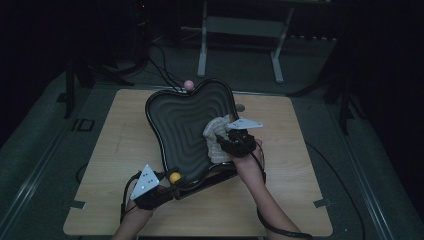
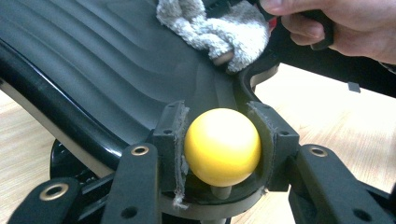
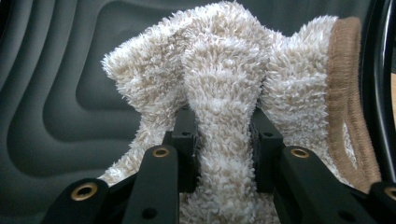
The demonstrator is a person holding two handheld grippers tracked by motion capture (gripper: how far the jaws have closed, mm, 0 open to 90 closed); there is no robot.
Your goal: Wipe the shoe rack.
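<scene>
A black wavy-ribbed tray (image 1: 180, 120) lies tilted on the wooden table, its near end lifted. My left gripper (image 1: 167, 184) is shut on the yellow ball knob (image 2: 222, 145) at the tray's near edge; the knob (image 1: 175, 177) sits between both pads. A fluffy cream cloth (image 3: 224, 98) with a brown hem lies on the ribbed surface (image 3: 56, 93) at the tray's right side. My right gripper (image 3: 223, 140) is shut on a bunched fold of that cloth (image 1: 216, 140). In the left gripper view, the cloth (image 2: 219, 28) and the hand on the right gripper (image 2: 345, 23) show at the top.
A pink ball knob (image 1: 189, 84) sticks up at the tray's far edge. The light wooden table (image 1: 125, 150) has bare room left and right of the tray. Beyond it stand metal frame legs (image 1: 202, 50) and cables on the dark floor.
</scene>
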